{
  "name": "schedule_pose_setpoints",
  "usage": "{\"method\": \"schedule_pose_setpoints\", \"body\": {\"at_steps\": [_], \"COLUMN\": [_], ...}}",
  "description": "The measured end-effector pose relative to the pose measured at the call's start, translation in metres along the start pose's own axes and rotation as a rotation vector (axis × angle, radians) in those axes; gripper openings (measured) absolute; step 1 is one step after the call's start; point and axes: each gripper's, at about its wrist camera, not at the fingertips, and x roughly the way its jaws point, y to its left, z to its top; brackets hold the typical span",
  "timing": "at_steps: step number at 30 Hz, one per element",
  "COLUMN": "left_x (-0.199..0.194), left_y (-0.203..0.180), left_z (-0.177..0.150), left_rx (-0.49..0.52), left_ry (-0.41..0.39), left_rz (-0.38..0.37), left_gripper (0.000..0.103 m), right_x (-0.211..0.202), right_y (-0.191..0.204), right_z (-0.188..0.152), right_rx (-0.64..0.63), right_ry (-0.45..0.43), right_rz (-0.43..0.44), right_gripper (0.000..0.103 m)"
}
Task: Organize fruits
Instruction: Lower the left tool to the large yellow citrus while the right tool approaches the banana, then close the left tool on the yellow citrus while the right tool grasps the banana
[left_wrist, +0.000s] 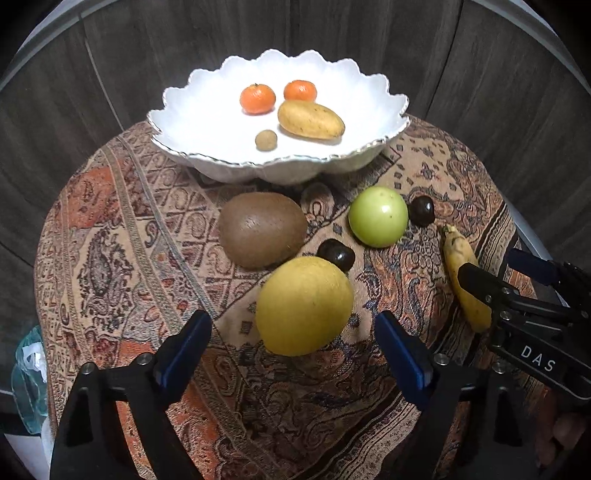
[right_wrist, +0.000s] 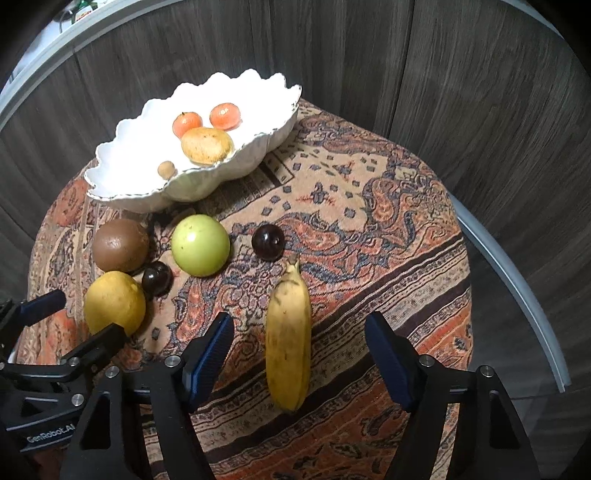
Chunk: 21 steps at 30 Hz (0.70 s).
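Observation:
A white scalloped bowl at the back of the table holds two tangerines, a yellow oblong fruit and a small brown fruit. On the cloth lie a kiwi, a green apple, two dark plums, a yellow lemon and a banana. My left gripper is open, its fingers either side of the lemon. My right gripper is open, its fingers either side of the banana.
The round table carries a patterned orange-brown cloth. Dark wood panels stand behind it. A plastic bag lies off the table's left edge. The right gripper also shows in the left wrist view beside the banana.

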Motion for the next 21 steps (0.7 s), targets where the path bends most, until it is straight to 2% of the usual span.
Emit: {"method": "schedule_pose_setpoints", "body": {"at_steps": [1,8,10,13,21], "left_x": [0.002,0.018,0.021,0.026,0.029], "left_y": [-0.001,-0.002,-0.002,-0.002,-0.002], "left_z": [0.000,0.001,0.001,0.002,0.004], "left_rx": [0.002,0.014,0.016,0.012,0.010], "left_ry": [0.006,0.027,0.035,0.043,0.034], "left_rz": [-0.002,-0.010,-0.018,-0.030,-0.033], "left_gripper": [0.082,0.074,0.066,0.059,0.057], "right_x": [0.002,0.015,0.018,0.022,0.028], "right_y": [0.000,-0.001,0.000,-0.001,0.001], "right_z": [-0.001,-0.004,-0.005,-0.006,-0.008], "right_rx": [0.000,-0.003,-0.003,0.000,-0.010], "right_ry": [0.005,0.038,0.045,0.059,0.065], "right_rz": [0.000,0.001,0.002,0.008,0.039], "right_gripper": [0.072,0.063,0.061,0.055,0.032]}}
